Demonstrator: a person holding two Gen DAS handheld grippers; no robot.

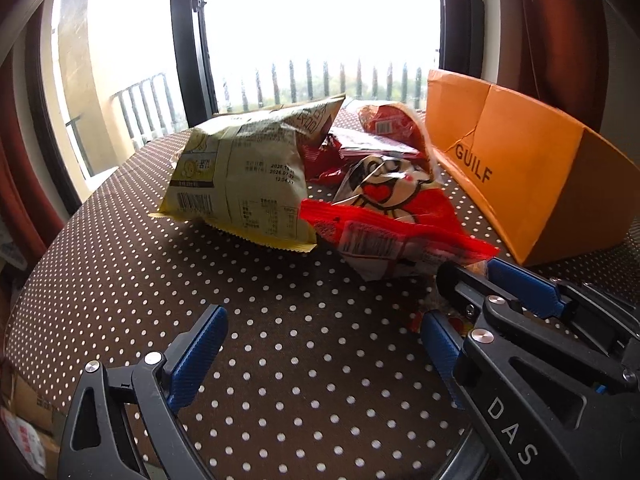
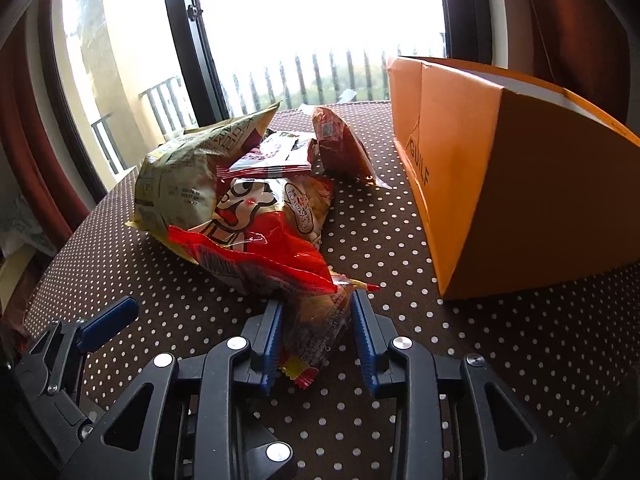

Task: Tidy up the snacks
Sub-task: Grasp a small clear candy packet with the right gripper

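Observation:
A heap of snack bags lies on the dotted brown table: a large pale yellow bag, a red and white cartoon bag in front, more red packets behind. An orange open box marked GUILF stands at right. My left gripper is open and empty, low over the table before the heap. My right gripper has its pads on both sides of a small clear snack packet under the cartoon bag; whether they pinch it is unclear. The right gripper also shows in the left wrist view.
The orange box stands close to the right of my right gripper. A window with a dark frame and balcony railing lies beyond the table's far edge. Red curtains hang at both sides. My left gripper's finger shows at lower left.

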